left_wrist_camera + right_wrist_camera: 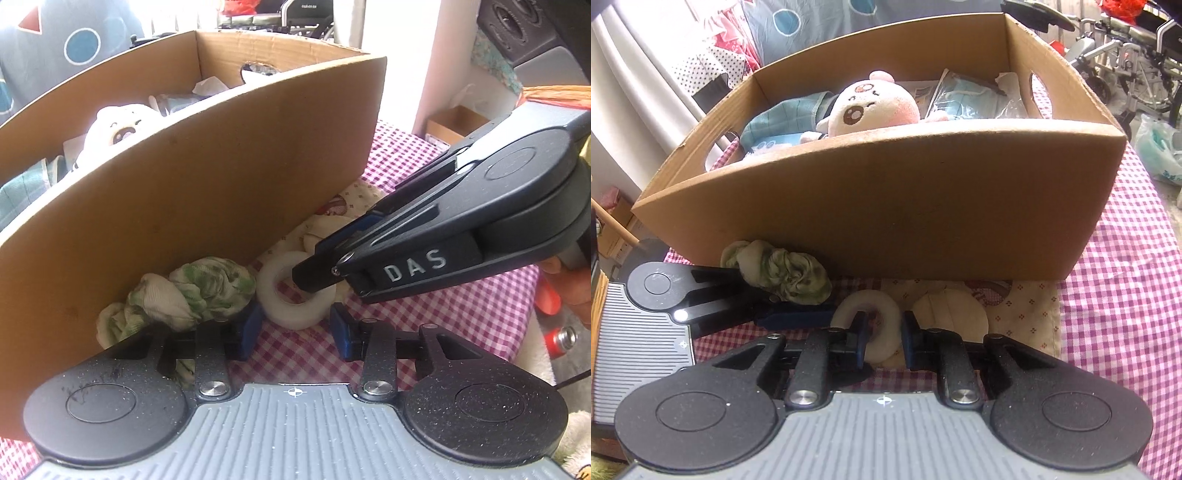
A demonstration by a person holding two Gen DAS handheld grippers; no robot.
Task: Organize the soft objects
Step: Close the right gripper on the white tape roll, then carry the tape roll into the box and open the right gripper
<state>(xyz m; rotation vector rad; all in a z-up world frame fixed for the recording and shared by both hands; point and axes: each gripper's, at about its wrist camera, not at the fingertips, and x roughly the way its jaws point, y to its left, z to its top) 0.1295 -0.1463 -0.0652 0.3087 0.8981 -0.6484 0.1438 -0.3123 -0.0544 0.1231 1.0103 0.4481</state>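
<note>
A white ring of tape (877, 325) is seen gripped by the right gripper (884, 341) on a tabletop covered in a pink-and-white checked cloth (1126, 295), just in front of the near wall of an open cardboard box (886, 199); one blue pad sits inside the ring's hole and the other outside, the jaws drawn narrow on its wall. In the left wrist view the same ring (295, 295) is shown from the other side, with the right gripper's (317, 277) black tip pushed through its hole and the lettering "DAS" visible on its body. The left gripper (295, 326) is shown only partly closed around the near side of the ring; whether its pads press on it cannot be told. A crumpled green-and-white cloth (192, 291) is seen bunched against the foot of the box, touching the ring. Only the right wrist view shows the box interior clearly: a round-faced white and pink plush toy (868, 107), a folded blue checked fabric (779, 122) and clear plastic packets (967, 96). A cream printed fabric (1019, 314) lies flat beside the ring.
</note>
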